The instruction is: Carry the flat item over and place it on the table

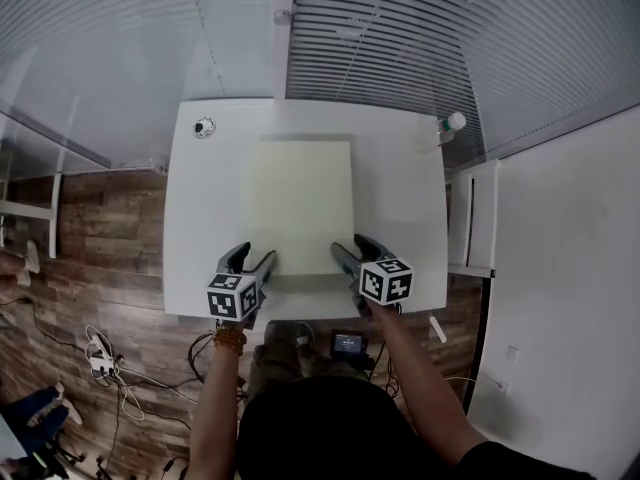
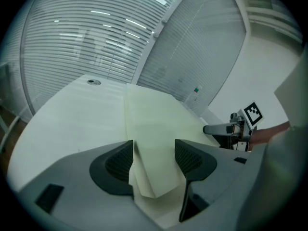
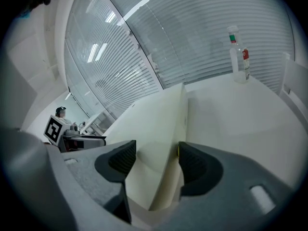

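A pale yellow flat sheet (image 1: 300, 206) lies on the white table (image 1: 200, 228), its near edge towards me. My left gripper (image 1: 255, 258) is at the sheet's near left corner. In the left gripper view that corner (image 2: 147, 177) sits slightly raised between the open jaws, against the left one, with a gap to the right one. My right gripper (image 1: 353, 248) is at the near right corner. In the right gripper view the sheet's edge (image 3: 166, 177) rests against the right jaw, and the jaws stand apart.
A clear bottle (image 1: 452, 123) stands at the table's far right corner, and a round grommet (image 1: 204, 127) is set in at the far left. Slatted blinds run behind the table. A white cabinet (image 1: 480, 218) is to the right. Cables (image 1: 100, 353) lie on the wooden floor.
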Demonstrator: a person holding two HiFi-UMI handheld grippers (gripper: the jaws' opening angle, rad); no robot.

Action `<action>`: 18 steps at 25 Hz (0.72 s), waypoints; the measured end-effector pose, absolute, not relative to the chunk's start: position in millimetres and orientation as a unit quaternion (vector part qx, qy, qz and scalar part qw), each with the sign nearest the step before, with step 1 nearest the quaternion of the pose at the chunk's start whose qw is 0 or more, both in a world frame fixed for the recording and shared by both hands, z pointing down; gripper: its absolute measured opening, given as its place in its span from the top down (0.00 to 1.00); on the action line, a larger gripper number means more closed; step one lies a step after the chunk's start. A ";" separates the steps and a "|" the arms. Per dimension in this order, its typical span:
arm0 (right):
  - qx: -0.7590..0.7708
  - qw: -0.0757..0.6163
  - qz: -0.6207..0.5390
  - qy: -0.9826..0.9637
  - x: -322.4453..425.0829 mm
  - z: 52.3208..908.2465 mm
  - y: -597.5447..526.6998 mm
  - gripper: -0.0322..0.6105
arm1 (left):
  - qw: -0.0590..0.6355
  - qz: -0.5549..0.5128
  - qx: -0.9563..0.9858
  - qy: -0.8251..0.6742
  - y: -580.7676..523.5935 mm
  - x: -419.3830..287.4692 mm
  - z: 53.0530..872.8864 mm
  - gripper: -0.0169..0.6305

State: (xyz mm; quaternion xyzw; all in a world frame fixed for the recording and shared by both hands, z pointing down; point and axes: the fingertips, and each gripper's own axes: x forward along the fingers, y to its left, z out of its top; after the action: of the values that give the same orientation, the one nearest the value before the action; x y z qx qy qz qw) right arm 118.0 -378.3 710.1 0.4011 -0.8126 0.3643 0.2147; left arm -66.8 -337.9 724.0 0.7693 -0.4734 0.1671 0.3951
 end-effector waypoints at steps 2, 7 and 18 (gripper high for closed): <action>0.418 0.221 0.328 -0.818 124.2 703.2 -378.3 0.52 | 0.376 0.183 0.777 -0.471 -331.9 -66.7 722.2 0.56; 0.415 0.228 0.286 -0.833 125.5 687.5 -369.1 0.52 | 0.357 0.196 0.779 -0.476 -315.3 -65.9 720.0 0.56; 0.408 0.229 0.233 -0.852 119.7 667.2 -319.0 0.61 | 0.291 0.208 0.782 -0.510 -272.7 -52.7 693.4 0.58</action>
State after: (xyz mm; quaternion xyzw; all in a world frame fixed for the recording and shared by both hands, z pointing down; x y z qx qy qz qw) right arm 119.7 -319.0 667.2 0.4084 -0.8524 0.2331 0.2287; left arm -52.7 -272.7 693.4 0.7821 -0.5105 0.2080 0.2907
